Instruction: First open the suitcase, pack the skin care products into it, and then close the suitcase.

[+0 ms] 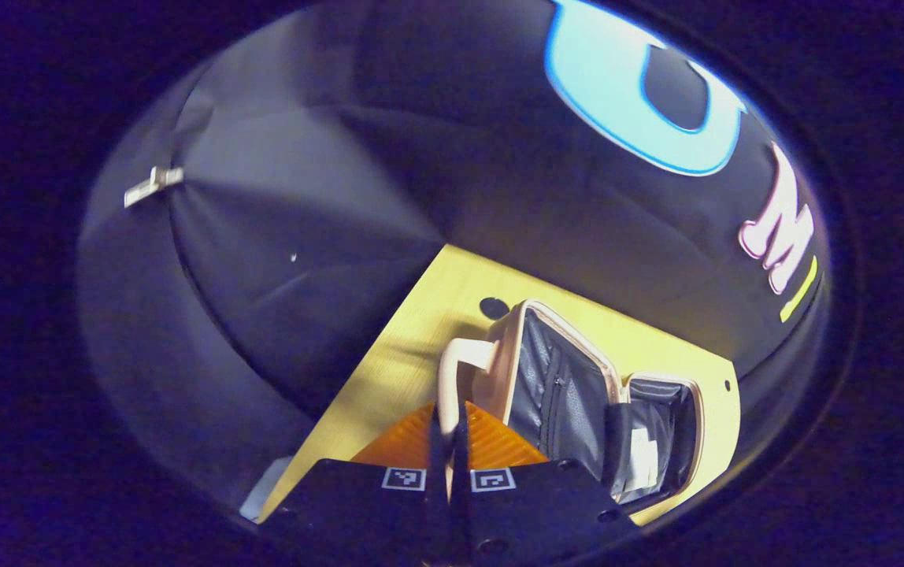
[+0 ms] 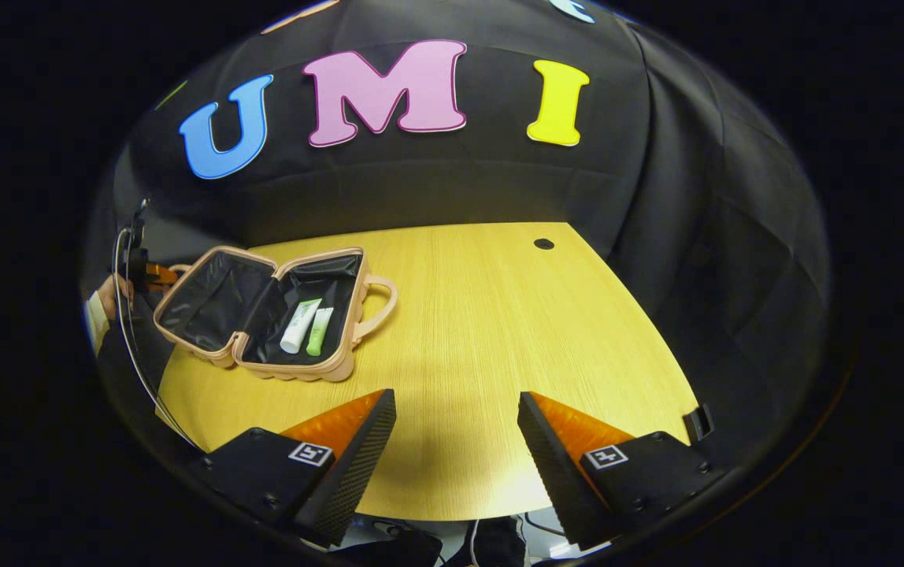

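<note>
**Q:** Right gripper [image 2: 456, 429] is closest to the camera, what's it doing?

**A:** Spread wide over bare table [image 2: 499, 315], nothing between its fingers. The suitcase [image 2: 263, 315] lies open on that table, over toward the left gripper [image 1: 448, 441], with two tubes [image 2: 306, 327] in the half by the handle [image 2: 379, 303].

**Q:** And the left one?

**A:** Pressed together right at the suitcase's other handle [image 1: 458, 366]; can't tell if it's actually pinching it.

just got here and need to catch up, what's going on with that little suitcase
The suitcase lies open on the wooden table with two skin care tubes already inside. The left hand-held gripper has its fingers together at the case's handle. The right hand-held gripper hangs open over bare table, holding nothing. Closing is what's left.
</note>
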Motion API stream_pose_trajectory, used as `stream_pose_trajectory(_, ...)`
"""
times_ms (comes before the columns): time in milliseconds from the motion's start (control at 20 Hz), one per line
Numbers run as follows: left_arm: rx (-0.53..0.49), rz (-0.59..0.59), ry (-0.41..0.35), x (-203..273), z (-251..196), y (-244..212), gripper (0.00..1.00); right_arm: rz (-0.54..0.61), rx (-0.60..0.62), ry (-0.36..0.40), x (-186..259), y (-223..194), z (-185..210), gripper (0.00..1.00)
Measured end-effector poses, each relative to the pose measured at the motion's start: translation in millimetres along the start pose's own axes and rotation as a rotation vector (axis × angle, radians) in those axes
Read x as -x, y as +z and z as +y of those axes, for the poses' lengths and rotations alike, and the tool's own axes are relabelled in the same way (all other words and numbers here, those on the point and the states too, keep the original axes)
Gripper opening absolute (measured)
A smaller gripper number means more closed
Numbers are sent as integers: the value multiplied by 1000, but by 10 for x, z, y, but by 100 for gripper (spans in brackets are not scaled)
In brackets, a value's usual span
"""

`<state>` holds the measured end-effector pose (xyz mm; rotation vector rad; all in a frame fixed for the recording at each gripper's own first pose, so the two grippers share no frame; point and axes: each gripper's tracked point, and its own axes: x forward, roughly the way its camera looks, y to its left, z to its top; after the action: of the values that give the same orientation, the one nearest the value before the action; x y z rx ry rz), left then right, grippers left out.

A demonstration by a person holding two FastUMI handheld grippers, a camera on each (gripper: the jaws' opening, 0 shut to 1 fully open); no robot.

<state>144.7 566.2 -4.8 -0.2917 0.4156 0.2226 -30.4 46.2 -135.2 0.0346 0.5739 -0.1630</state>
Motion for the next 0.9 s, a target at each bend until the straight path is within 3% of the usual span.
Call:
stream_pose_trajectory(100, -75, -55, -34, 289, -348, 300, 6, -19, -8, 30, -84, 124, -36, 100)
stream_pose_trajectory(250, -113, -121, -142, 794, -1028, 655, 6, -51, 7, 72, -189, 322, -143, 99)
stream_pose_trajectory(350, -117, -138, -221, 1015, -1578, 649, 6, -75, 15, 101, -279, 464, -230, 99)
stream_pose_trajectory(500, -85, -122, -341, 1160, -2559, 414, 6, -100, -2, 150, -399, 642, -357, 98)
stream_pose_trajectory(650, -17, -17, -446, 1135, -3407, 4, 6, -129, -21, 184, -512, 804, -515, 97)
stream_pose_trajectory(800, -13, 106, -455, 837, -3840, -651, 7, -146, -23, 221, -612, 935, -643, 98)
stream_pose_trajectory(900, -35, 174, -414, 631, -3969, -1037, 6, -141, -27, 245, -678, 956, -733, 97)
